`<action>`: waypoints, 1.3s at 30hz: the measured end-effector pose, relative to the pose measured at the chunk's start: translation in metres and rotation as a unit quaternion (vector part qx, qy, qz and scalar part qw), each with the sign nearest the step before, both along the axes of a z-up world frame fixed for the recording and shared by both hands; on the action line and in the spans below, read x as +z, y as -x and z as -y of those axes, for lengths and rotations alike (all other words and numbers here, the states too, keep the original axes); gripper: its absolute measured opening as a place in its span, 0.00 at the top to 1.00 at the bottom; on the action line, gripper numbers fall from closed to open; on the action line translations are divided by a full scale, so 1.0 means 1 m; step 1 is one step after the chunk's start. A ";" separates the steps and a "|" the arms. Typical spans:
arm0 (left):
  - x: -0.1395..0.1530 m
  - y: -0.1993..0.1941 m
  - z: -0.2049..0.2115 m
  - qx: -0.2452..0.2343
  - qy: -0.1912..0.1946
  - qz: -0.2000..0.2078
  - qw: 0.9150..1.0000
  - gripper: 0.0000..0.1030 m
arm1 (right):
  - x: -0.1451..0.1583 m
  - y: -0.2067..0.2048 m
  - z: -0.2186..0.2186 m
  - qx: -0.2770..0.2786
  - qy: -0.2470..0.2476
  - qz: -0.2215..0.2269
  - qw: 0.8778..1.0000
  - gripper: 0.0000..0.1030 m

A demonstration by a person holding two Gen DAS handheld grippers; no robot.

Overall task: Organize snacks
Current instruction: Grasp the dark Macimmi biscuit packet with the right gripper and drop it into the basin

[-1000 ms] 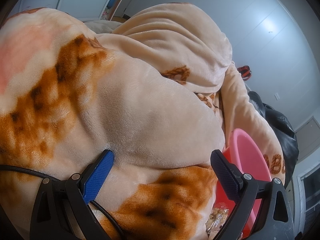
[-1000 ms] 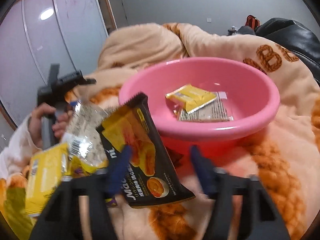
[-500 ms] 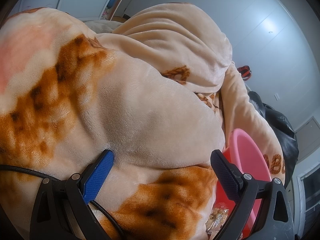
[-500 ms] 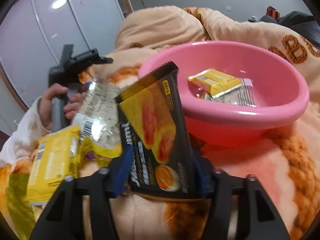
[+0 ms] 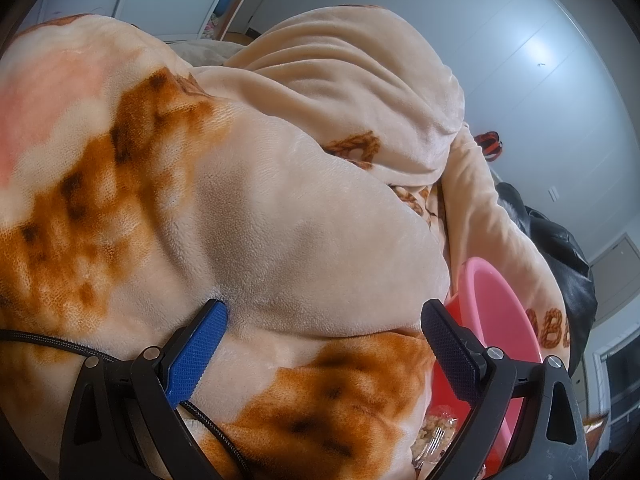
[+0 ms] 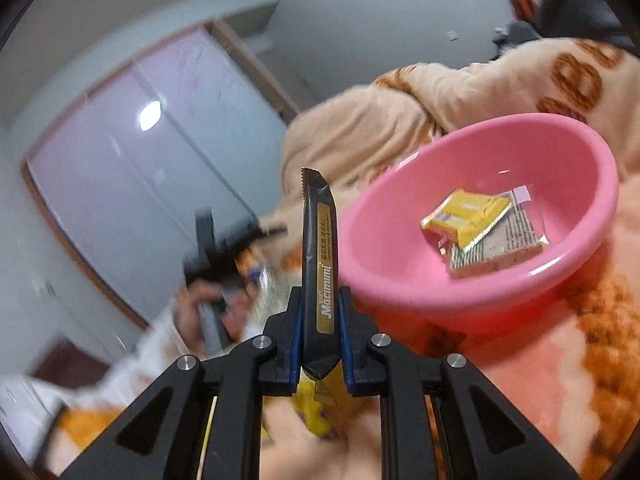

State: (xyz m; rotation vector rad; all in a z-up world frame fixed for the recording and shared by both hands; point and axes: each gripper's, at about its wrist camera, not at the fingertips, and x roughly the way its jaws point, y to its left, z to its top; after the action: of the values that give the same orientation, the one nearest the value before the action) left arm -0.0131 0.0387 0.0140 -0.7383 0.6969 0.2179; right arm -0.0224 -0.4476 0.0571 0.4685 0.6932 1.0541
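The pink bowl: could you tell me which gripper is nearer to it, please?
Hard to call. The right gripper, shut on the black packet, is just short of the pink bowl; the left gripper, open, has it beside its right finger.

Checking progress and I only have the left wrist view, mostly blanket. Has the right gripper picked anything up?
Observer: Yes, the right gripper is shut on a black Macimimi snack pack, held edge-on.
Operator: Anything in the pink basin so far?
Observer: Two packets: a yellow packet lying on a clear printed packet.
Operator: And my left gripper?
Observer: Open, holding nothing, above the blanket.
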 end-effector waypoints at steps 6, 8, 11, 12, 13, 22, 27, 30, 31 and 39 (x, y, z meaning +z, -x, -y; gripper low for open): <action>0.000 0.000 0.000 0.000 0.000 0.000 1.000 0.06 | -0.013 -0.020 0.023 -0.124 -0.026 -0.014 0.992 0.88; 0.000 0.000 0.000 0.000 0.000 0.000 1.000 0.06 | -0.027 -0.023 0.031 -0.146 -0.048 -0.036 0.987 0.87; 0.000 0.000 0.001 0.000 0.001 0.000 1.000 0.06 | -0.027 -0.016 0.035 -0.173 -0.048 -0.027 0.983 0.86; 0.000 0.000 0.001 0.000 0.001 0.000 1.000 0.06 | -0.023 -0.013 0.035 -0.182 -0.038 -0.016 0.982 0.83; 0.000 0.000 0.000 0.000 0.000 0.000 1.000 0.06 | -0.020 -0.009 0.033 -0.194 -0.022 -0.007 0.981 0.82; 0.000 0.000 0.001 0.000 0.000 0.000 1.000 0.06 | -0.018 -0.010 0.034 -0.222 0.005 -0.006 0.975 0.64; 0.000 0.000 0.000 0.000 0.001 0.000 1.000 0.06 | -0.019 -0.005 0.032 -0.220 0.014 0.006 0.975 0.54; 0.000 0.000 0.000 0.000 0.001 0.000 1.000 0.06 | -0.016 0.001 0.029 -0.229 0.037 0.021 0.972 0.29; 0.000 0.000 0.001 0.000 0.001 0.000 1.000 0.06 | -0.017 0.000 0.028 -0.239 0.051 0.016 0.970 0.01; 0.000 0.000 -0.001 -0.001 0.000 -0.001 1.000 0.06 | -0.030 -0.018 0.020 -0.241 0.123 -0.034 0.962 0.00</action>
State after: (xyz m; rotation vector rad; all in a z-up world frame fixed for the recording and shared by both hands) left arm -0.0131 0.0393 0.0139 -0.7383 0.6993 0.2169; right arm -0.0040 -0.4680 0.0275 0.4289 0.7139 0.4875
